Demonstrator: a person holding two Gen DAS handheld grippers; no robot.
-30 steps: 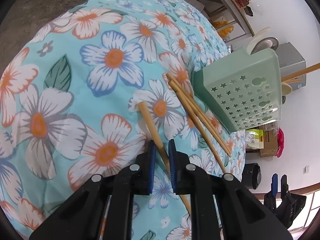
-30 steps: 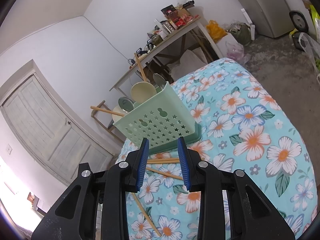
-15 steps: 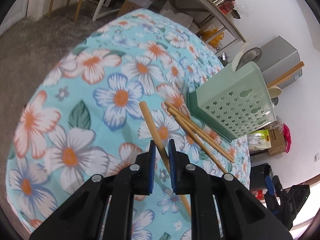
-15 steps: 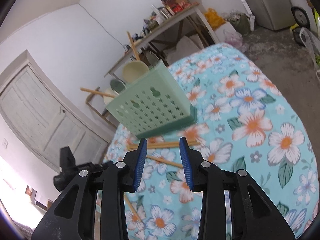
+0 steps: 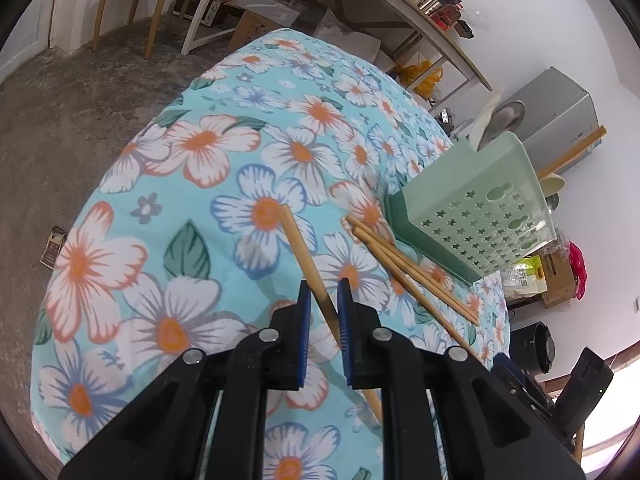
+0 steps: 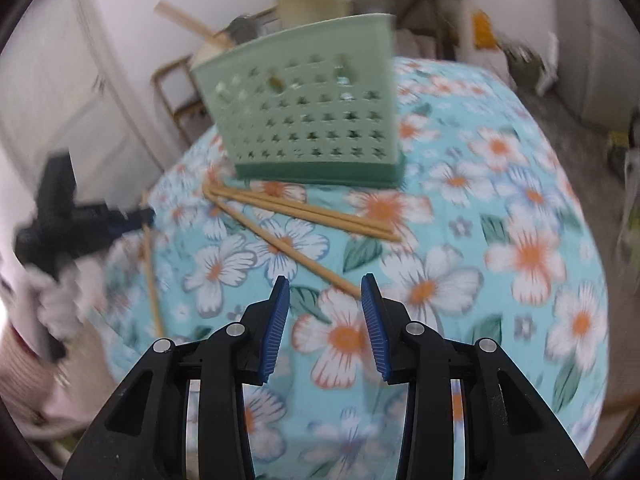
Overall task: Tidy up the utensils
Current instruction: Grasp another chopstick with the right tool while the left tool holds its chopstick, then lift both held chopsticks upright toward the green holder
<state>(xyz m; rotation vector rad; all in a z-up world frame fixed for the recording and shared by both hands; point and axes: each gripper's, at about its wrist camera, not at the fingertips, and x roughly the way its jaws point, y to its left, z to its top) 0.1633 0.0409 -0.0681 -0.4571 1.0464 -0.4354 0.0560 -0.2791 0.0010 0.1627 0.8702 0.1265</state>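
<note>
Floral-clothed table [image 5: 192, 160], green utensil holder [image 5: 476, 216] standing on it, three wooden chopsticks [image 5: 408, 268] lying just beside it

The left tool [image 5: 322, 300] has lifted its chopstick [image 5: 298, 244] clear of the bench [image 5: 192, 152]; the right tool [image 6: 325, 300] has dropped toward chopsticks [image 6: 304, 210] at mid-frame, jaws widened.

I can read no words or numbers anywhere here. The cardboard box [image 5: 555, 280] and the yellow-green packet [image 5: 523, 276] beyond my left tool seem to carry print, but it is too small and blurred to make out.
</note>
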